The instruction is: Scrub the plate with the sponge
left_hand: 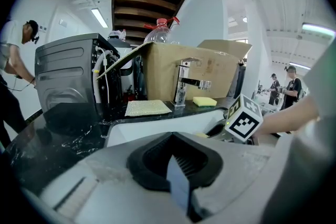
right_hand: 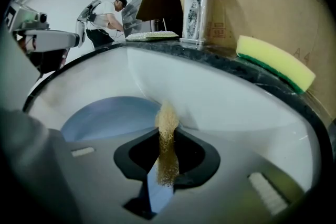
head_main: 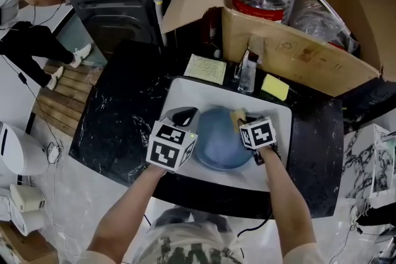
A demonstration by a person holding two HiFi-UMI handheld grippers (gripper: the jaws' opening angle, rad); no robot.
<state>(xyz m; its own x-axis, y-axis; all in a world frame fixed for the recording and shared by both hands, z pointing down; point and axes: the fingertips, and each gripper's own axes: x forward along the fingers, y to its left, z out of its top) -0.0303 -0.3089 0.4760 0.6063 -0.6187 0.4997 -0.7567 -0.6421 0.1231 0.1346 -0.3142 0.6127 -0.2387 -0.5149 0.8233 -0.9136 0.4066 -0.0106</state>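
White sink [head_main: 185, 91] in black desk [head_main: 117, 127]: your left gripper [head_main: 185, 116] pinches plate [head_main: 219, 142] rim, prob. to steady it; right gripper [head_main: 246, 122] squeezes the sponge [right_hand: 167, 128], ready to scrub.

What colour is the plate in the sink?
Light blue. The plate shows best in the head view.

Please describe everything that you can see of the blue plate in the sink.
The blue plate is round, shallow and smooth, plain light blue, perhaps plastic. It lies in the white sink. The left gripper is shut on its left rim. The tan sponge, squeezed in the right gripper, is at its far right edge; contact there is unclear.
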